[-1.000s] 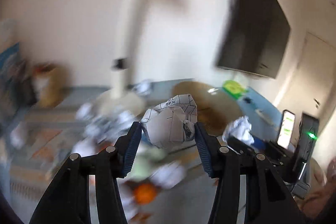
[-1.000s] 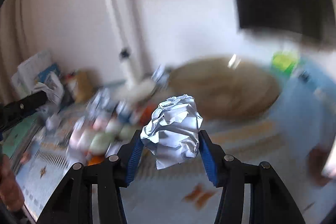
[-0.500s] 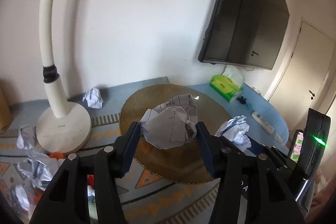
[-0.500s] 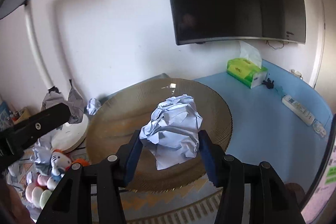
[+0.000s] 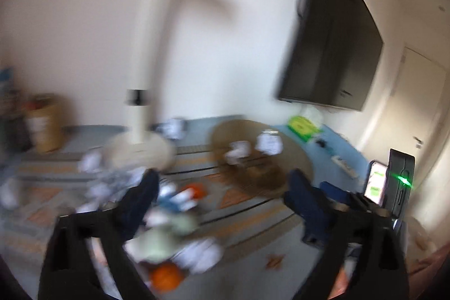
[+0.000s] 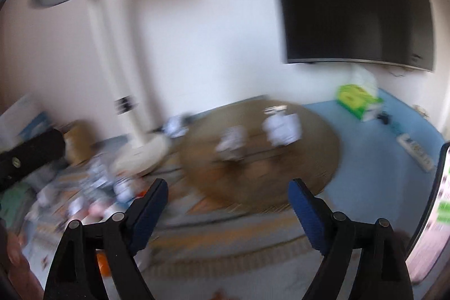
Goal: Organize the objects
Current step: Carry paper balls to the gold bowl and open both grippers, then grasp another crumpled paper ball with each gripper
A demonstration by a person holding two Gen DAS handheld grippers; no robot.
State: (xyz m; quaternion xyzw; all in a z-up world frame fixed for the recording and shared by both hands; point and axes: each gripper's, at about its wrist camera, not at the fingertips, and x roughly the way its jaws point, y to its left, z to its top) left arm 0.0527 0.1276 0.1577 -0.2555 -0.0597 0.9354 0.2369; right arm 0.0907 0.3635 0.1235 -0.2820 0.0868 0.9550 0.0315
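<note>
Left wrist view: the left gripper has its black arms and blue pads spread wide, with nothing between them. Its jaws have just been opening. Ahead of the right pad, well apart from it, sits the round brown woven tray. Two crumpled white paper balls lie in the tray: the printed paper ball on the far right side and the plain paper ball to its left. Neither touches the gripper. Ahead and to the left of the left pad stands the white floor lamp, its round base resting on the patterned mat. More crumpled paper and small toys, too blurred to tell apart, lie scattered just past the left pad. An orange ball lies below the pads, near the left arm. Far to the right hangs the black wall television, with a green tissue box beneath it.

Right wrist view: the right gripper is likewise spread, with an empty gap between its blue pads. Its jaws have just been opening. Directly ahead of the gap lies the woven tray, holding the printed paper ball ahead of the right pad and the plain paper ball nearer the centre. Both balls are clear of the pads. The lamp stands ahead to the left. The tissue box sits far right on the blue surface. Motion blur obscures finer detail.
</note>
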